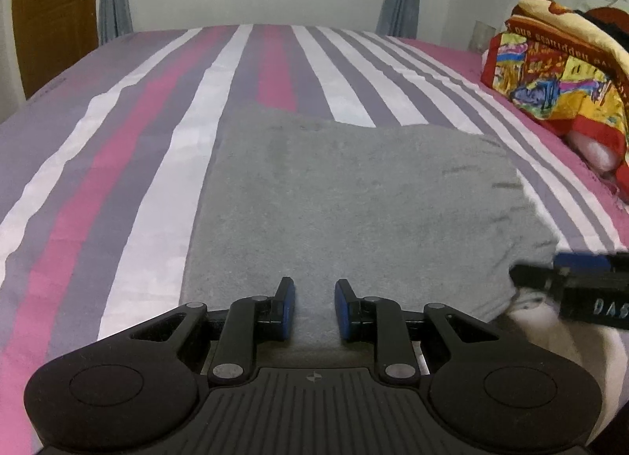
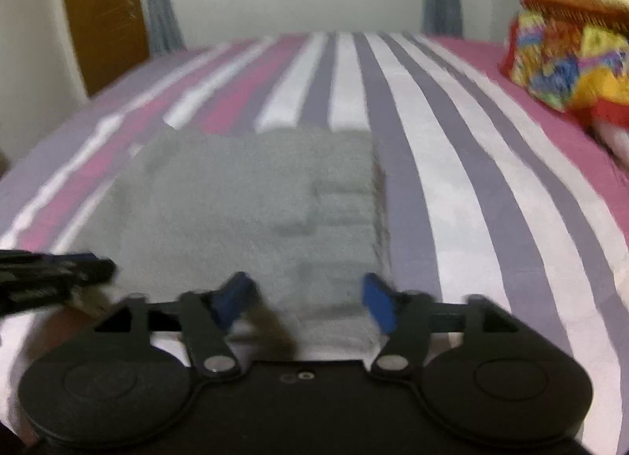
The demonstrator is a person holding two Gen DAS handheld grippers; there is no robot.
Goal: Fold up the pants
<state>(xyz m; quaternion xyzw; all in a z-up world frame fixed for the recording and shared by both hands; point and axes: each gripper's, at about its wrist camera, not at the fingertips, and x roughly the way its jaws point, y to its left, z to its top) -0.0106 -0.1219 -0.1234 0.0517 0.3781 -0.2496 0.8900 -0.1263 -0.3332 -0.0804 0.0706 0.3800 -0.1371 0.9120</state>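
Note:
The grey pants point(image 1: 354, 195) lie flat in a folded slab on the striped bed, also in the right wrist view point(image 2: 243, 211), blurred there. My left gripper point(image 1: 314, 307) is open and empty, low over the near edge of the pants. My right gripper point(image 2: 304, 303) is open and empty over the near right part of the pants. The right gripper's tip point(image 1: 570, 282) shows at the right edge of the left wrist view, at the pants' near right corner. The left gripper's tip point(image 2: 59, 278) shows at the left edge of the right wrist view.
The bed sheet point(image 1: 118, 164) has pink, grey and white stripes. A colourful folded blanket point(image 1: 562, 69) sits at the bed's right side, also in the right wrist view point(image 2: 570, 58). A wooden door point(image 1: 51, 10) stands at the far left, curtains and a window behind.

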